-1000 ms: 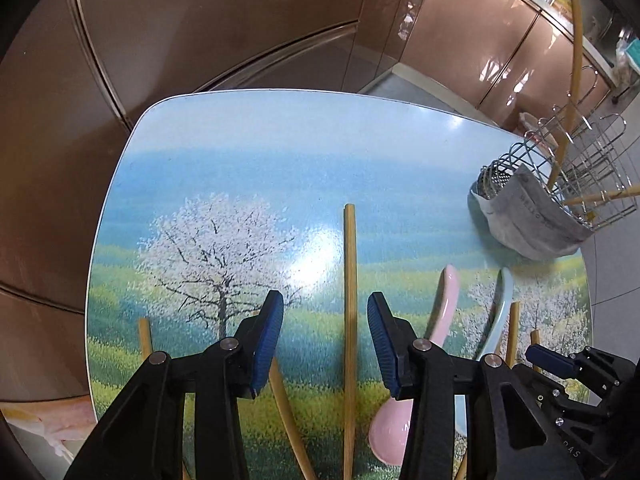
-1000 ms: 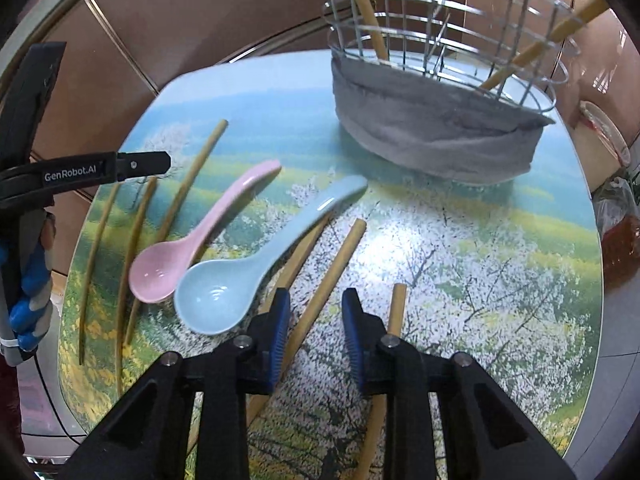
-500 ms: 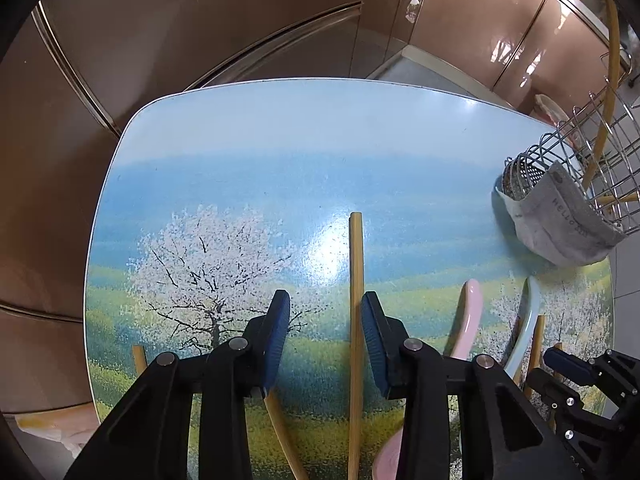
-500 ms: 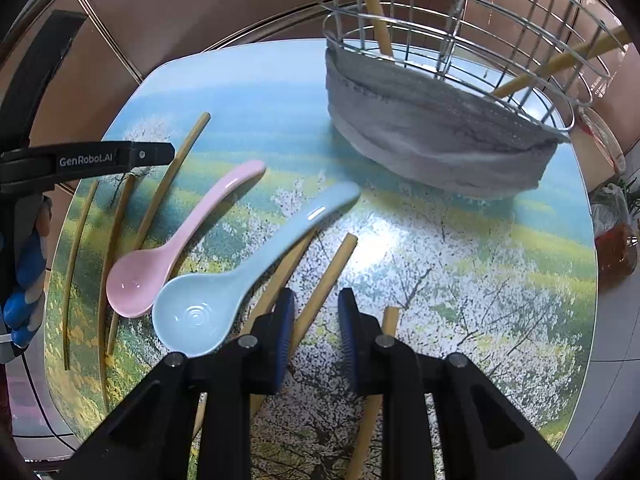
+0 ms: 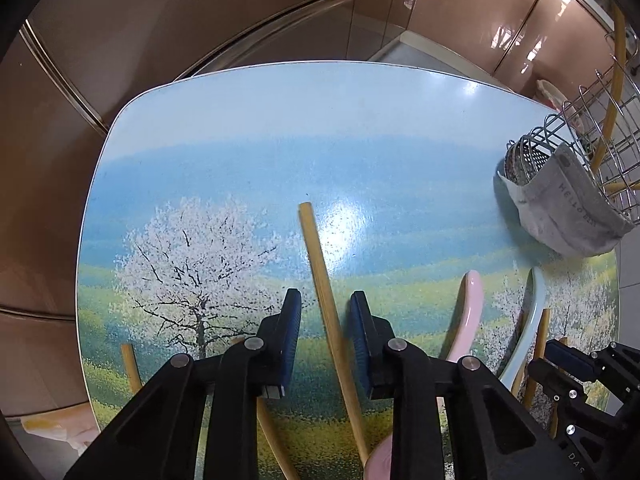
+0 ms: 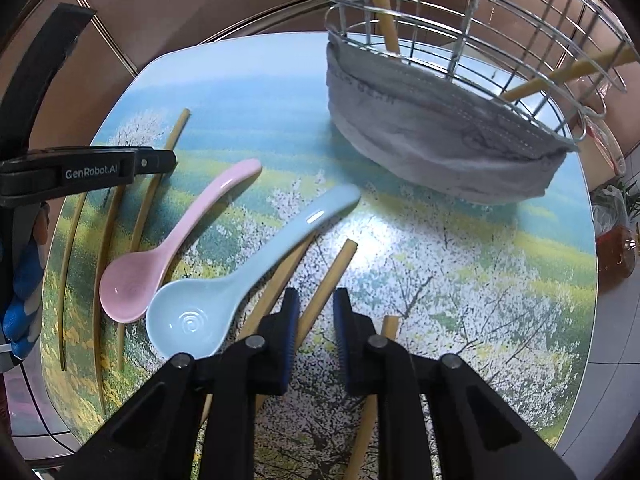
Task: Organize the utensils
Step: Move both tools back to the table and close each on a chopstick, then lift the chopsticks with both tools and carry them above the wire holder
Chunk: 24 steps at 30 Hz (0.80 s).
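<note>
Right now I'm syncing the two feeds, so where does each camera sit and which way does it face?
Left wrist: behind the left gripper, jaws straddling a chopstick, facing across the table; right gripper at lower right.
Right wrist: behind the right gripper, facing the wire basket; left gripper at left edge.
Shared: pink spoon, blue spoon, basket.

This looks like a home kitchen or dining corner. A small desk (image 5: 280,128) with rounded corners carries a printed landscape of blossom trees, the sort of top found on a household dining piece. On it stands a wire utensil basket (image 6: 500,28) wrapped in a grey cloth (image 6: 432,136), with ceramic soup spoons (image 6: 176,248) and bamboo chopsticks (image 5: 320,272) lying about. Glossy brown cabinet doors (image 5: 472,12) with metal trim run behind, and pale floor tiles (image 6: 608,360) show beside the desk
</note>
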Tool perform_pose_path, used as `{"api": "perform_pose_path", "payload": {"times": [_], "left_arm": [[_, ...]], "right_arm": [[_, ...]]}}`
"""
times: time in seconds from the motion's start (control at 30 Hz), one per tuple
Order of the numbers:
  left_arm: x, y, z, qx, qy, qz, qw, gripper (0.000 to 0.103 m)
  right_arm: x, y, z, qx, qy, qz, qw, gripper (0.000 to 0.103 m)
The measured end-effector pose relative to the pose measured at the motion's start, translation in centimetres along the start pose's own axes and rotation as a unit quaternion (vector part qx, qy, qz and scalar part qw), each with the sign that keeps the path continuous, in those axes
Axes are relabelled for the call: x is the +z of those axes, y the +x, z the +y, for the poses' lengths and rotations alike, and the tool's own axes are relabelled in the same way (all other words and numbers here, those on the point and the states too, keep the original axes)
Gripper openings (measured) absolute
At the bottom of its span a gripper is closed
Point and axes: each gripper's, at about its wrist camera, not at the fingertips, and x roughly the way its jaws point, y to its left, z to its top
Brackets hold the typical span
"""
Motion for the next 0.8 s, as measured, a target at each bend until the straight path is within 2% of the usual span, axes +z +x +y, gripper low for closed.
{"api": "perform_pose_path", "payload": {"times": [0.23,0.37,0.43,0.8], "left_arm": [[-0.2,-0.1,-0.6,0.010,0.012,-0.001,0.9999,0.024],[-0.3,-0.2,-1.0,0.003,0.010,-0.001,0.9999,0.015],[-0.5,-0.3,-0.7,-0.006,0.001,-0.001,1.0000,0.008],[-1.3,-0.7,0.4,-0.022,-0.048,-0.001,0.9986,0.006]], "right_arm": [[0.4,0.5,0.8,-0.006,-0.003,0.002,1.000,0.013],[0.3,0.6,1.0,-0.005,0.000,0.003,1.000,0.012],[0.2,0.7,1.1,-0.004,0.002,0.002,1.000,0.012],[-1.3,0.4,0.7,0.002,0.025,-0.009,1.000,0.007]]}}
